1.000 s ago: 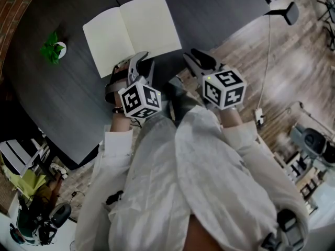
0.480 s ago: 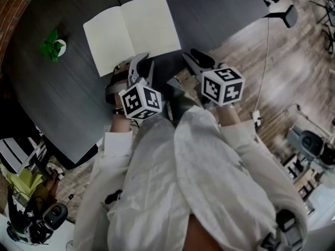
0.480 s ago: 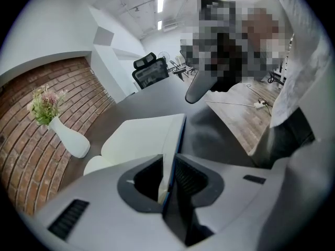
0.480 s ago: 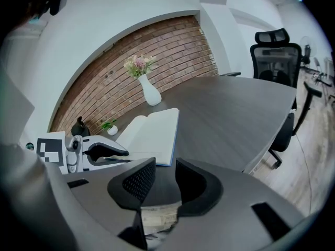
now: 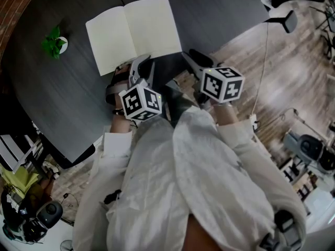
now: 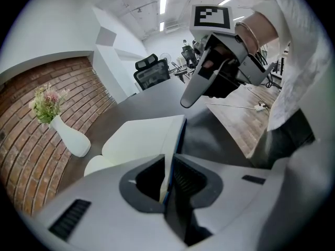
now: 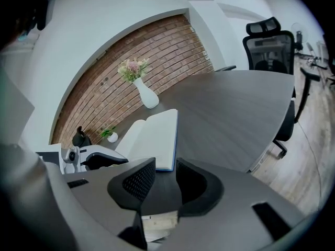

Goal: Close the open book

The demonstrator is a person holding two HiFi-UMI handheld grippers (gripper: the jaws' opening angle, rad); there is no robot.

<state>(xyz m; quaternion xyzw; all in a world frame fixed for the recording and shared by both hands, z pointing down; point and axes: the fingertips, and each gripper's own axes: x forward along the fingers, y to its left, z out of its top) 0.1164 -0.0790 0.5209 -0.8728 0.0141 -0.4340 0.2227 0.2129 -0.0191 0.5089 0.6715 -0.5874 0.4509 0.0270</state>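
Open book (image 7: 154, 135) on dark table (image 7: 230, 103), beyond parted, empty tongs (image 7: 166, 178)

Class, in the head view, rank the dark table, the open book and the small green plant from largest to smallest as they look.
1. dark table
2. open book
3. small green plant
None look alike.

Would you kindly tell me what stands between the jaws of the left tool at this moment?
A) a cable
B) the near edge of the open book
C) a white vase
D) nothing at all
B: the left gripper view shows the near edge of the book standing upright between the jaws of the left tool, which have just been closing on it.
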